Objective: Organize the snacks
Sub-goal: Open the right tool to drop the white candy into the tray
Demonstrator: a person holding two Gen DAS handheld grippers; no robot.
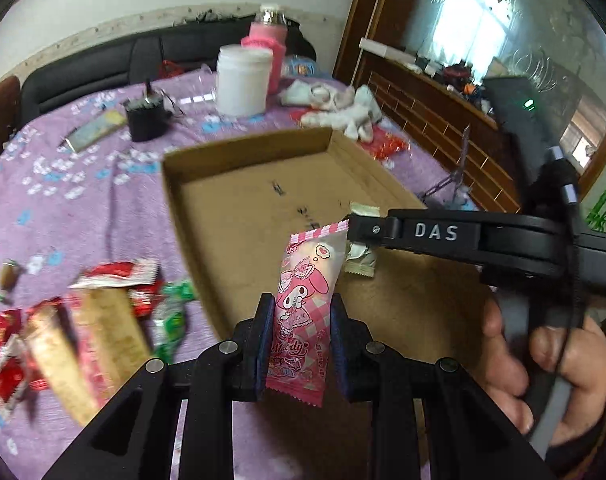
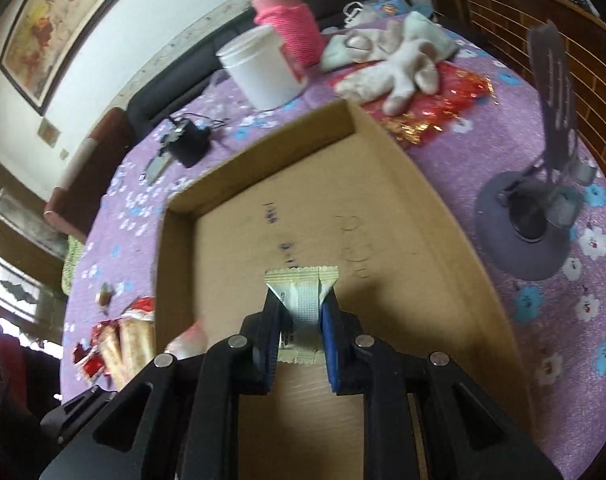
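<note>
My left gripper (image 1: 301, 312) is shut on a pink My Melody snack packet (image 1: 307, 300) and holds it upright over the near left part of a shallow cardboard tray (image 1: 175, 184). My right gripper (image 2: 301, 312) is shut on a cream-and-white snack packet (image 2: 303, 304) above the tray's floor (image 2: 239, 256). The right gripper also shows in the left wrist view (image 1: 359, 236), its packet (image 1: 361, 256) just right of the pink one. More wrapped snacks (image 1: 103, 312) lie in a pile on the purple cloth left of the tray; they also show in the right wrist view (image 2: 119, 340).
The table has a purple flowered cloth (image 1: 83, 208). Behind the tray stand a white tub (image 1: 243, 80) and a pink-sleeved bottle (image 1: 269, 44), with a black adapter (image 1: 147, 120), a white plush toy (image 2: 399, 60) and a red foil bag (image 2: 435, 108). A grey phone stand (image 2: 543, 216) is right of the tray.
</note>
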